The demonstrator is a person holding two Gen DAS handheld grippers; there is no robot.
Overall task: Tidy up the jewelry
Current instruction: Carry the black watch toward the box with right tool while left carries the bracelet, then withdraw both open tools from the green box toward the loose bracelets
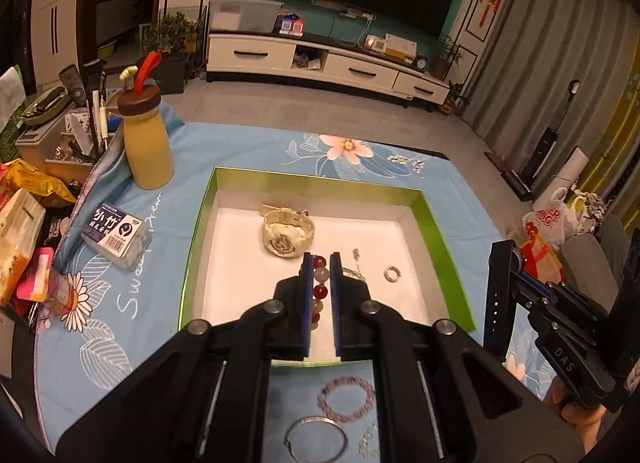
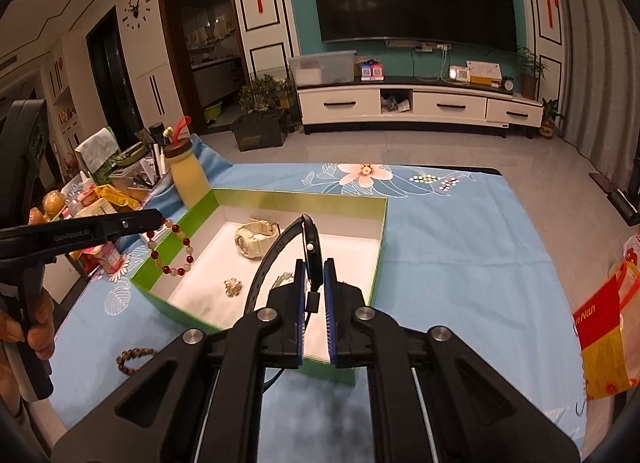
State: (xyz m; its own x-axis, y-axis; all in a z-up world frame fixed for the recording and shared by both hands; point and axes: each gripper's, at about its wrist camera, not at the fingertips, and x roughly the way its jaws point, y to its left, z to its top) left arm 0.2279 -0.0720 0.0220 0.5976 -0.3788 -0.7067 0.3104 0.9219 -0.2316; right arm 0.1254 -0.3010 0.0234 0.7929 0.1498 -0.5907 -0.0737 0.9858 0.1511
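While both grippers carry a piece above the green-walled box (image 1: 430, 219), sorting stands roughly midway. The left gripper (image 1: 321, 263) is clamped on a red-and-white bead bracelet (image 1: 322, 283); the right gripper (image 2: 315, 271) is clamped on a black watch (image 2: 310, 251). Already on the box floor — a cream watch (image 1: 286, 233), a small ring (image 1: 394, 274) and a gold brooch (image 2: 233, 287). Left on the blue cloth (image 1: 240, 147) at lower centre of the left view — a purple bead bracelet (image 1: 346, 399) and a silver bangle (image 1: 316, 439).
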